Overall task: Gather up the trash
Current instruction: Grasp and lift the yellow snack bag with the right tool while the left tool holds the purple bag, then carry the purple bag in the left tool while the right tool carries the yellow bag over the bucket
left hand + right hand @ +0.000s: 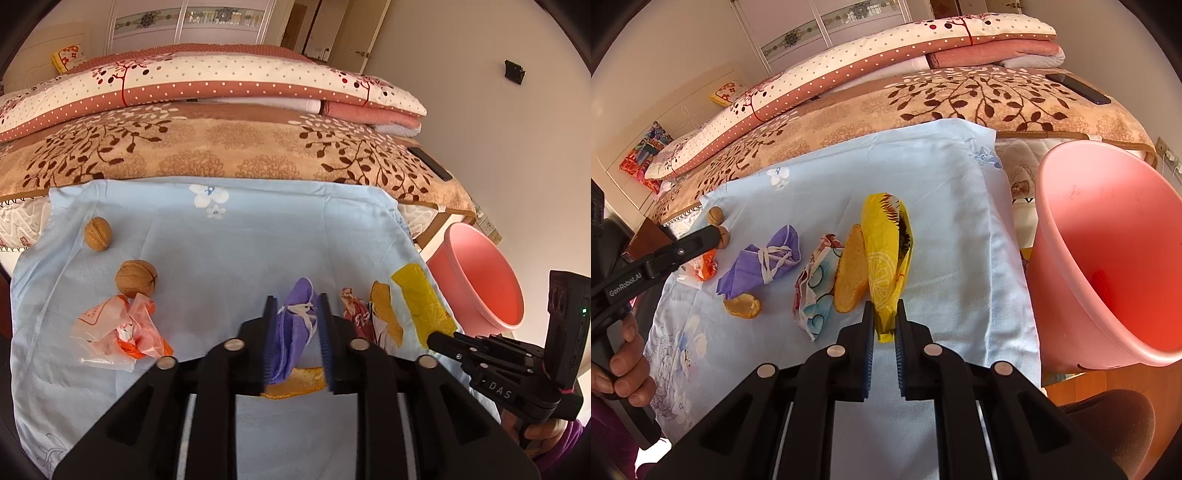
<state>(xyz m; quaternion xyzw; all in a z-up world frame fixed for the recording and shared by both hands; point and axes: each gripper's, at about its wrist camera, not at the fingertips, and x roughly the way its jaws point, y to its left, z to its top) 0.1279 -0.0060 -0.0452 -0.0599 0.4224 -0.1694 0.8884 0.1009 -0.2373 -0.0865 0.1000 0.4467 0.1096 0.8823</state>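
At the far left of your left wrist view sit two walnuts and a crumpled orange bag. In the middle, your left gripper stands partly open around the purple mask, not squeezing it. In your right wrist view, your right gripper pinches the near tip of the yellow wrapper. The wrapper is long and points away from you. The pink bin waits at the right, closest to your right hand.
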